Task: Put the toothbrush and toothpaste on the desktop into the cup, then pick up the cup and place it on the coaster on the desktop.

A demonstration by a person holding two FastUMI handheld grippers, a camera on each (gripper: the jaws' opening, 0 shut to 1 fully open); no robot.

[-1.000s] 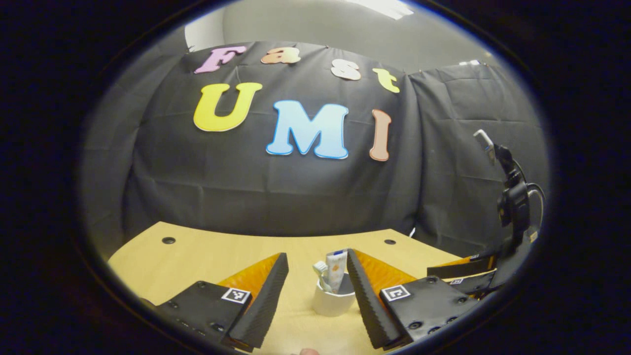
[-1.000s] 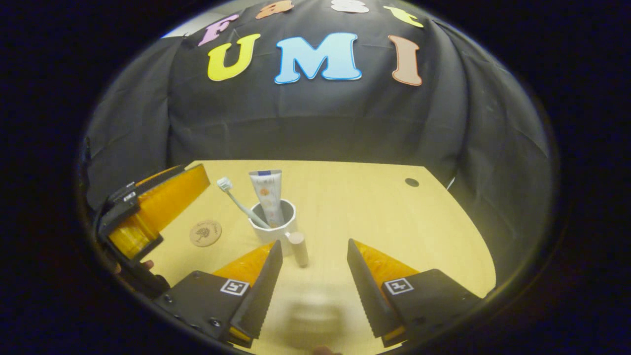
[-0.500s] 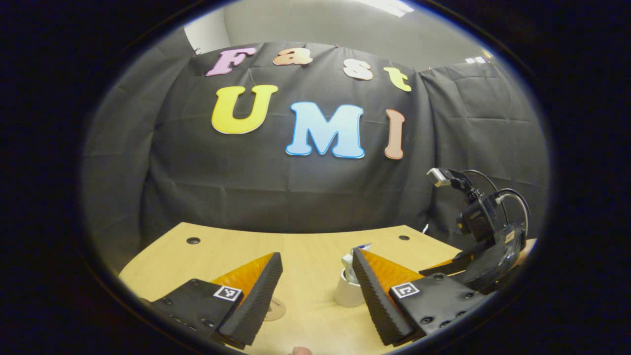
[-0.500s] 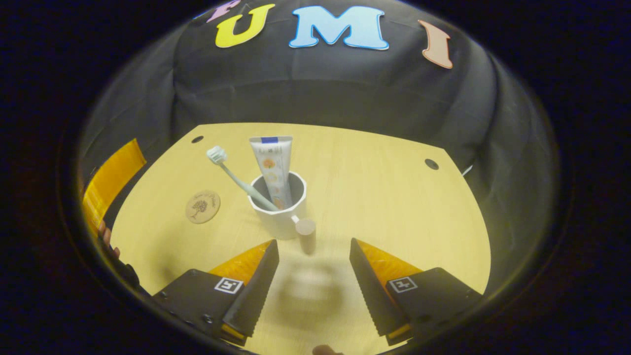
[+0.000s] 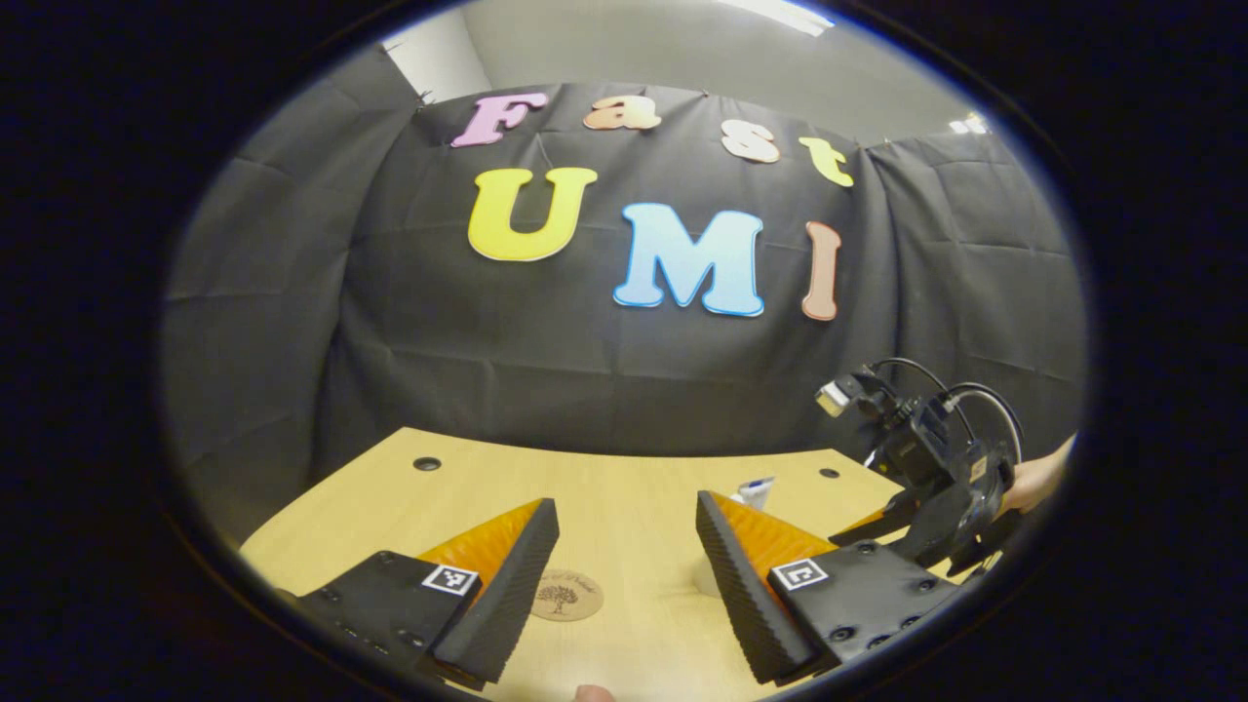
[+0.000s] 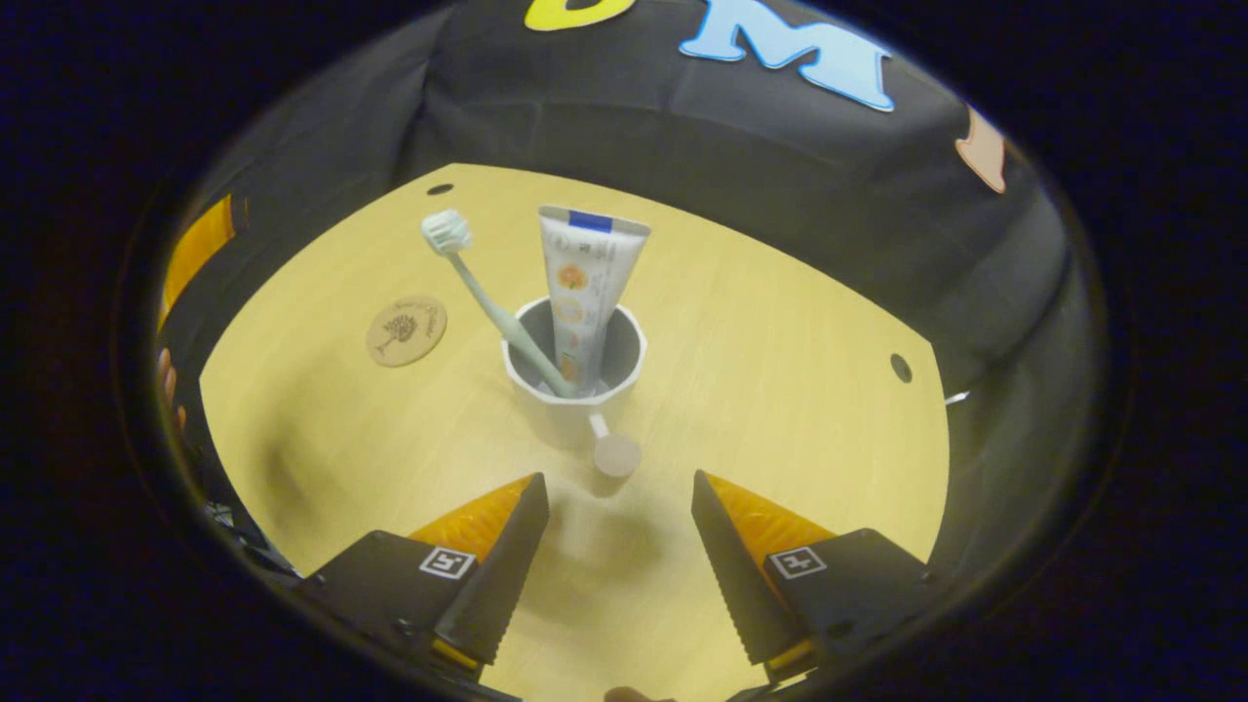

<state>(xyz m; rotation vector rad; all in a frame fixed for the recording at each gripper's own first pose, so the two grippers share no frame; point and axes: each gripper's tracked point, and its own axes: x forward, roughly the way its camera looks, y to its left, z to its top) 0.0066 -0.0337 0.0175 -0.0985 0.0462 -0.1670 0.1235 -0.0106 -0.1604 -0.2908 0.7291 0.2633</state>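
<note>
While toothbrush and toothpaste stand in the cup, both hand-held grippers gape wide

No wording can be made out on the coaster or the toothpaste tube.

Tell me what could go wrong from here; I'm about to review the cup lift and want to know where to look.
1. The toothbrush and toothpaste tube stand tall and lean out of the cup; a tilted lift could tip them out.
2. The open right gripper faces the cup's stubby handle; gripping only that could let the cup swing.
3. The coaster lies apart from the cup and looks small, so the cup may land off-centre.
</note>
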